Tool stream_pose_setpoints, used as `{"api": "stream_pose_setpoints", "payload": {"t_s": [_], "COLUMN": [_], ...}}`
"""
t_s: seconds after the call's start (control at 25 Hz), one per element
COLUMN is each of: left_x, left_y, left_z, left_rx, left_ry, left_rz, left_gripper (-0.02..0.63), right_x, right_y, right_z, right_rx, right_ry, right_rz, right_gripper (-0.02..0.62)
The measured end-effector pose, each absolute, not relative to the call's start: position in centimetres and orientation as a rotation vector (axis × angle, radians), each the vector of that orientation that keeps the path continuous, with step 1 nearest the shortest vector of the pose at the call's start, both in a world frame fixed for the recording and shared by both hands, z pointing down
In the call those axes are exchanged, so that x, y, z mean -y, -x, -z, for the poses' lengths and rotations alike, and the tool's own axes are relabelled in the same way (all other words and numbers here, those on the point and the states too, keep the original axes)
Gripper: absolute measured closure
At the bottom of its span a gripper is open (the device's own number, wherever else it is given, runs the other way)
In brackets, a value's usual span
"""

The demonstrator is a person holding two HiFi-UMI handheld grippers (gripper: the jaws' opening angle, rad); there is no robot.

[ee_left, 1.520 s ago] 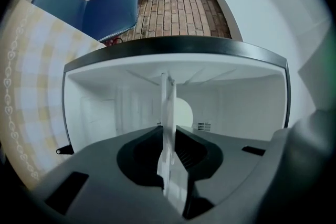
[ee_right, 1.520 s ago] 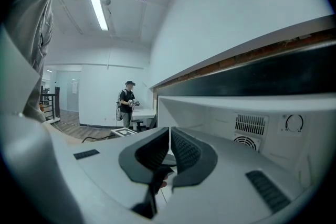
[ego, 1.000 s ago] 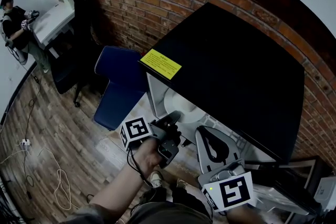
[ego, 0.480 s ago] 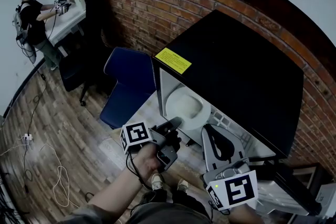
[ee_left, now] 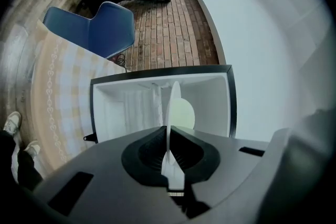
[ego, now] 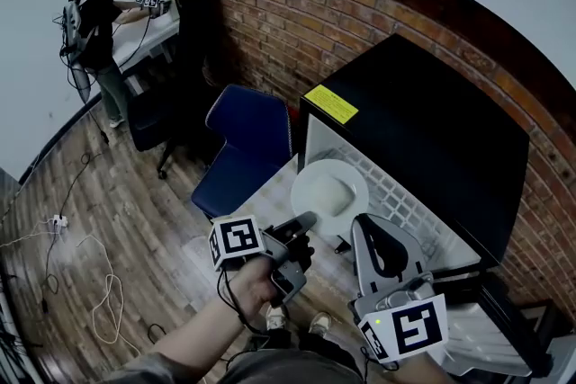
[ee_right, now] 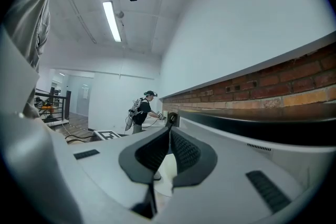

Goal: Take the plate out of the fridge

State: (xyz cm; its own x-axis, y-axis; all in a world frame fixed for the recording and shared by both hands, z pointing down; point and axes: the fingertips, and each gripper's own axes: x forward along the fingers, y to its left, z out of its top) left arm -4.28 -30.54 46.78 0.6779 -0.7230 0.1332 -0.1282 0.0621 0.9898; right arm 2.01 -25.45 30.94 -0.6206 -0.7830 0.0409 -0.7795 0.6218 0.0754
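Observation:
The white plate (ego: 328, 193) is held level in front of the open black fridge (ego: 432, 130), a pale lump on its middle. My left gripper (ego: 304, 224) is shut on the plate's near rim. In the left gripper view the plate (ee_left: 173, 105) shows edge-on between the jaws of the left gripper (ee_left: 169, 134), with the fridge's white inside (ee_left: 131, 110) behind it. My right gripper (ego: 382, 249) hangs just right of the plate, shut and empty; in its own view the right gripper (ee_right: 169, 131) points along the fridge front.
A blue chair (ego: 247, 139) stands left of the fridge, a black office chair (ego: 157, 117) beyond it. A person (ego: 94, 22) works at a far desk. Cables (ego: 99, 301) lie on the wooden floor. A brick wall (ego: 297, 4) runs behind the fridge.
The plate has come forward out of the fridge with my left gripper on its rim. The head view has swung, so the fridge sits further right.

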Motion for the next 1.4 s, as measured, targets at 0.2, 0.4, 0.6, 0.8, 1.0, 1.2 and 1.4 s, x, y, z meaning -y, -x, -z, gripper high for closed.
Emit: {"api": "stream_pose_setpoints", "payload": {"t_s": [0.2,0.4,0.6,0.8,1.0,1.2,1.4], "left_x": [28.7,27.4,26.1,24.7,23.1,21.7,21.2], "left_y": [6.7,9.8,13.4,16.5,19.2,21.5,22.3], "left_z": [-46.5,-45.7,-44.9,-44.4,-44.4,-45.0,-45.9], "left_rx": [0.794,0.847,0.909,0.967,1.015,1.058,1.066], "left_ry": [-1.445,-1.44,-1.431,-1.424,-1.407,-1.373,-1.358], "left_rz": [0.554,0.6,0.661,0.706,0.748,0.786,0.789], "left_gripper": [0.581,0.581,0.581,0.581,0.581,0.581,0.581], "right_x": [24.7,24.2,23.7,23.1,22.3,21.8,21.7], "right_y": [-0.3,1.4,3.7,6.0,8.4,10.0,10.7], "right_z": [-30.1,-29.0,-27.9,-27.3,-27.4,-28.6,-30.3], "right_rx": [2.823,2.873,2.929,2.979,3.01,3.008,2.989], "right_ry": [-1.274,-1.219,-1.142,-1.056,-0.97,-0.91,-0.87], "right_rz": [0.096,0.115,0.133,0.151,0.155,0.134,0.095], "right_gripper": [0.565,0.565,0.565,0.565,0.565,0.565,0.565]}}
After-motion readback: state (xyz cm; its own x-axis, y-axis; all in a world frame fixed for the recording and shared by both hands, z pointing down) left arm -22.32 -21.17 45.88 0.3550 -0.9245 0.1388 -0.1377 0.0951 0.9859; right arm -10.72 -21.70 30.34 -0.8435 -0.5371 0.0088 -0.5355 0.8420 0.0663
